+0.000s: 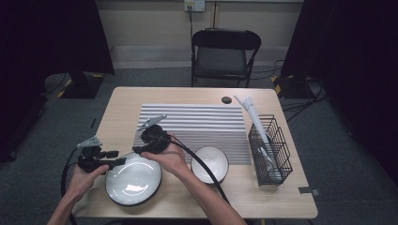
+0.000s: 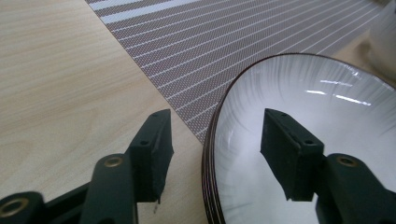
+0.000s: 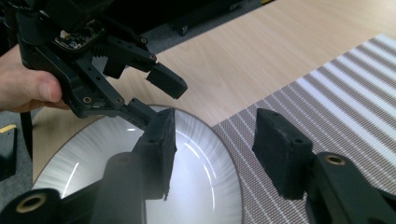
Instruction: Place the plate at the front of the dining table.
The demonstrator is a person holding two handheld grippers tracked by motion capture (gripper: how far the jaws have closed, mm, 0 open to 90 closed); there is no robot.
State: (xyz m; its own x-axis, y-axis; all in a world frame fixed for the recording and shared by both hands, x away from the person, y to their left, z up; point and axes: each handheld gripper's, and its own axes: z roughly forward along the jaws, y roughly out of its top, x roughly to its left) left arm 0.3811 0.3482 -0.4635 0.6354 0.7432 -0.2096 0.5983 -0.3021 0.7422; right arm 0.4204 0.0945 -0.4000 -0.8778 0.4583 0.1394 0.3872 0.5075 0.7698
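**Mia:** Two claws are going for the same big plate (image 1: 133, 180). It sits on the tabletop (image 1: 122, 112) in the lower left of the high view, with its far edge on the striped mat (image 1: 197, 123).

**Ben:** Which step is this?

**Mia:** I think it is the grab. The left claw (image 1: 117, 159) has one jaw outside the plate's rim and one jaw over the white inside. The jaws are apart and do not pinch the rim yet. The right claw (image 1: 141, 150) is at the top edge of the plate. Its jaws are apart too, with nothing squeezed between them.

**Ben:** So what comes next?

**Mia:** My guess is both claws must squeeze the rim, then lift together and keep the plate flat so it does not tip.

**Ben:** What does each camera tell you?

**Mia:** In the left gripper view, the left claw (image 2: 215, 154) has the dark rim of the plate (image 2: 327, 140) right in its gap. From the high view that is too small to see. In the right gripper view, the right claw (image 3: 212, 140) has one jaw over the plate (image 3: 196, 186) and one over the mat (image 3: 336, 121), and I can also see the left claw (image 3: 159, 95) and the hand (image 3: 28, 88) holding it.

**Ben:** And the high view?

**Mia:** It shows a small bowl (image 1: 210, 165) beside the plate and a black wire basket (image 1: 270, 150) at the right.
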